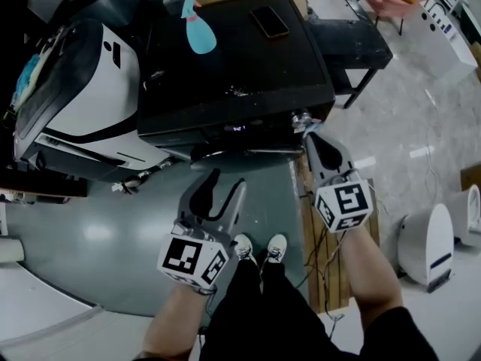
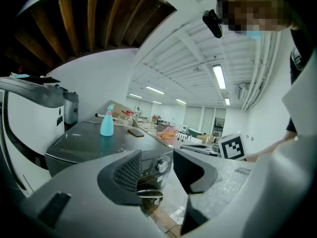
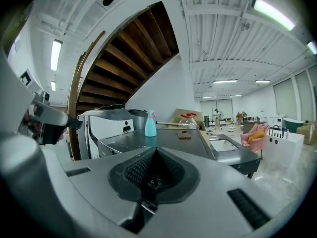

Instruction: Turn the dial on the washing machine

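Right gripper view: pressed-together right tongs [image 3: 154, 155] mask the dial [image 2: 162, 166]; left tongs [image 2: 156, 175] spread.

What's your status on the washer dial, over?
Left gripper open, empty. Right gripper shut, empty. Dial not gripped. Spray bottle, phone on washer top, clear of it.
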Demonstrator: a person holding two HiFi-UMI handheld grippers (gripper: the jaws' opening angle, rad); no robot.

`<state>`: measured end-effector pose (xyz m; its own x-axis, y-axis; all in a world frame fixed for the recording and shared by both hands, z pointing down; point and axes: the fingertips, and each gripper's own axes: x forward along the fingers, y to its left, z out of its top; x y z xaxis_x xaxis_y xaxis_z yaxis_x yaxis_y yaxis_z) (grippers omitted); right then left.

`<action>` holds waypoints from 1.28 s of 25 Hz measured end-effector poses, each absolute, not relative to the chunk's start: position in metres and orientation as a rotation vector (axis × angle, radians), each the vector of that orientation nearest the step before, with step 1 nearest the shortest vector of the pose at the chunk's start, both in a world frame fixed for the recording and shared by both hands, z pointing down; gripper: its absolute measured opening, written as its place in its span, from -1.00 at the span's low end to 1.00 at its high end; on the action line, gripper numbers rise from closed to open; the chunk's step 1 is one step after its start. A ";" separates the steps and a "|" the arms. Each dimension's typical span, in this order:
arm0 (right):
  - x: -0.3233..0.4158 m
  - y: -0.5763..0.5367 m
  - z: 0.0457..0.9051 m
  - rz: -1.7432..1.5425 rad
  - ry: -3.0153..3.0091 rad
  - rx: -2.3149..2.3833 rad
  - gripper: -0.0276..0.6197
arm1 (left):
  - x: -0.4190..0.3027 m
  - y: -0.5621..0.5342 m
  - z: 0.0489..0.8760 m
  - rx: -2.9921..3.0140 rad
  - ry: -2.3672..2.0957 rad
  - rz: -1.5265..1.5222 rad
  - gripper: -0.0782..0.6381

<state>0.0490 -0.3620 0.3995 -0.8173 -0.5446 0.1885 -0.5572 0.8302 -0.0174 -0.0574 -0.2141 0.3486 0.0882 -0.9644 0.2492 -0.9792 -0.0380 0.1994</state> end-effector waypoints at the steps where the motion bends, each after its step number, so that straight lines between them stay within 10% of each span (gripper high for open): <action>1: 0.048 -0.358 0.392 0.109 -2.841 0.842 -0.92 | -0.059 -0.211 0.341 2.061 -1.936 0.069 -0.27; 4: 0.042 -0.343 0.373 0.113 -2.866 0.801 -0.92 | -0.059 -0.201 0.324 2.110 -1.916 0.084 -0.77; 32: -0.054 -0.035 0.299 0.156 -2.803 1.055 -0.92 | -0.209 0.060 0.287 2.282 -1.789 -0.015 -0.77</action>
<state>-0.0541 -0.0347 0.2990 -0.7436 -0.6470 0.1689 -0.6617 0.7483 -0.0468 -0.2092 0.0599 0.2874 0.2497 -0.9582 0.1397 -0.9558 -0.2207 0.1945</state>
